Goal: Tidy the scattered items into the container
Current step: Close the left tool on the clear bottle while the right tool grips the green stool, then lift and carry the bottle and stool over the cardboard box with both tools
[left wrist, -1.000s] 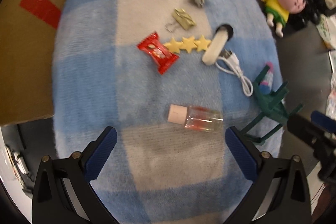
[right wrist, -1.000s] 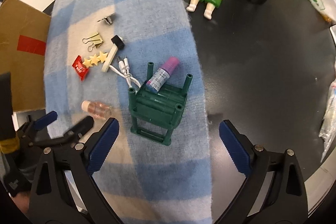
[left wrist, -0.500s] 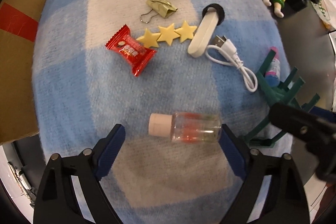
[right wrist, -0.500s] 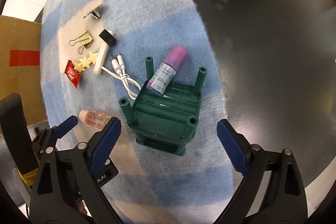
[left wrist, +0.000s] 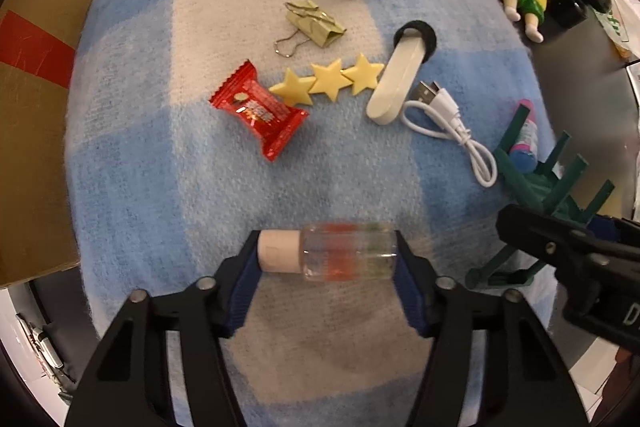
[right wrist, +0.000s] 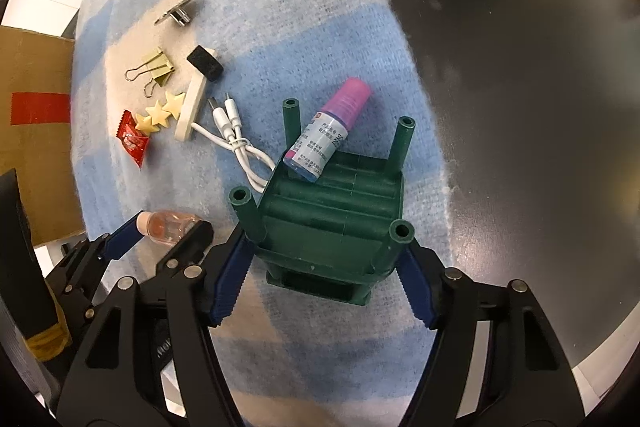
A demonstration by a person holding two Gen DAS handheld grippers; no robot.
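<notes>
Mid-grasp: left gripper narrowed onto small clear glass bottle with beige cap, pads at both ends. Right gripper closed around upturned dark green plastic stool-shaped container. Next, probably: lift bottle, carry rightward, drop inside container.

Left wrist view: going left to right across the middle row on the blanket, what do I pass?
Red candy wrapper → yellow stars → white stick → white cable → green stool.
</notes>
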